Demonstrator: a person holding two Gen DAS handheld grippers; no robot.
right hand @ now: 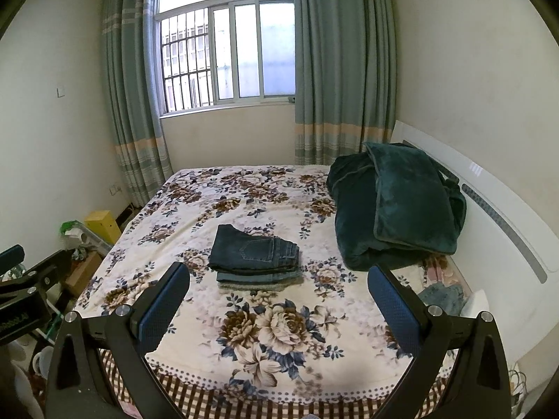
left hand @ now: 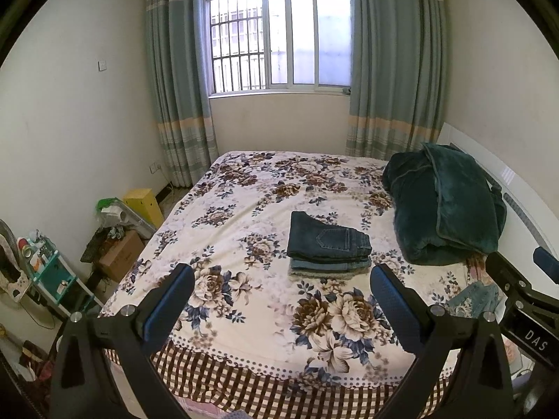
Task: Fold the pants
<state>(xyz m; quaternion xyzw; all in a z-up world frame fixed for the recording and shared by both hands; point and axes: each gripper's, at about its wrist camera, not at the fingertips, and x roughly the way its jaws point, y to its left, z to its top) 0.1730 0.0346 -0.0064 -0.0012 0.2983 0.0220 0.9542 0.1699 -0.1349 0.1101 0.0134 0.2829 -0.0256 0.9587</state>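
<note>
Left gripper [left hand: 282, 284]: black frame, blue-padded fingers [left hand: 167, 300] spread wide and released, nothing between them, held level above the near edge of the bed and aimed toward the window. Right gripper [right hand: 278, 282]: same build, blue-padded fingers [right hand: 394, 309] likewise parted and empty, held just beside the left one at similar height; each gripper's frame shows at the edge of the other's view. Bed [left hand: 251, 359]: cream floral bedspread with brown and blue roses, brown-checked skirt along the near edge, white headboard [right hand: 503, 223] on the right. Room: pale walls, barred window [left hand: 279, 38] flanked by grey-green striped curtains [left hand: 394, 66], a yellow box [left hand: 144, 205], cardboard carton [left hand: 120, 255] and teal shelving cart [left hand: 52, 272] crowded on the floor at left. Dark green plush blanket [right hand: 398, 206]: bundled by the headboard. Dark blue denim pants [left hand: 326, 241]: folded into a compact rectangle, back pocket facing up, on top of a small stack of lighter folded garments [left hand: 328, 267] at mid-bed, well apart from both grippers.
</note>
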